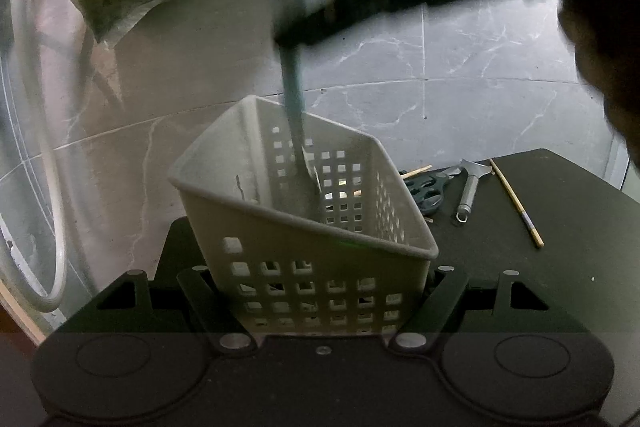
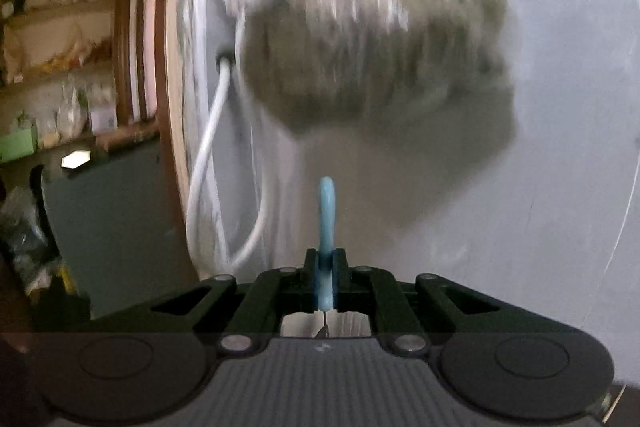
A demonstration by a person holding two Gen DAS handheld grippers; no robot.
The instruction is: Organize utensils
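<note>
Though blurry: basket (image 1: 304, 227) left-view only.

White perforated basket held over a dark bench

The left tongs (image 1: 320, 291) clamp the near wall of the tilted basket (image 1: 280, 211). A utensil with a blue handle (image 1: 294, 95) stands inside it, gripped higher up by the blurred right tongs (image 1: 304, 31). On the bench (image 1: 560, 227) to the right lie scissors (image 1: 426, 189), a metal peeler (image 1: 470, 187) and a chopstick (image 1: 516, 203).
</note>
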